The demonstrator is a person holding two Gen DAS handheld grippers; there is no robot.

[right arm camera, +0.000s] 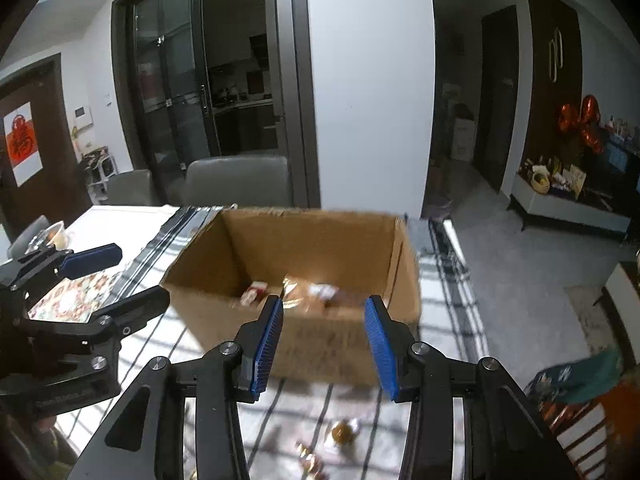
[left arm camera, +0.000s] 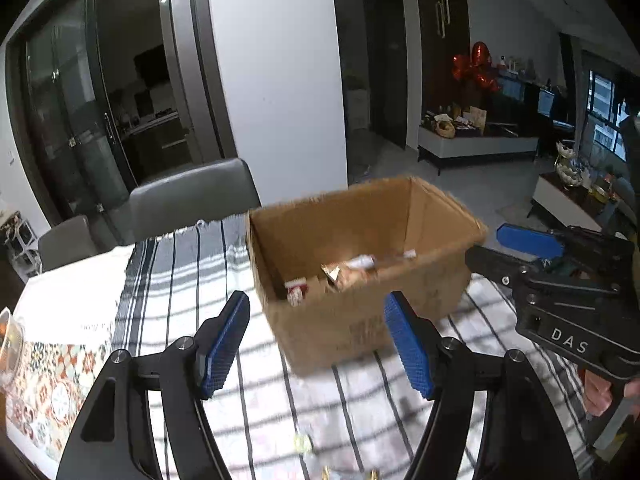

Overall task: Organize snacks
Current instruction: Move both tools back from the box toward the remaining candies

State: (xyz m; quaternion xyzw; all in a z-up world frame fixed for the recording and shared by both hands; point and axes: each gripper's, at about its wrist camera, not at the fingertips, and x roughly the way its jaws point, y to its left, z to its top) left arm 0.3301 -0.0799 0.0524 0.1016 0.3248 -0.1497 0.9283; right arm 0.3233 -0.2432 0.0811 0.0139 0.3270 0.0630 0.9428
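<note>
Open brown cardboard box [right arm camera: 304, 320] sits upright on the counter, wrapped snack packets [right arm camera: 304, 294] jumbled inside; small gold-wrapped sweets [right arm camera: 344, 432] lie at six o'clock.

bg: grey chairs [right arm camera: 236, 178] behind table | striped cloth [left arm camera: 192, 264] | red balloons [left arm camera: 476, 66] on sideboard [left arm camera: 476, 144]

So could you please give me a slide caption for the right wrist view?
Right gripper, jaws open and empty, faces a cardboard box of snacks on a striped tablecloth.
</note>
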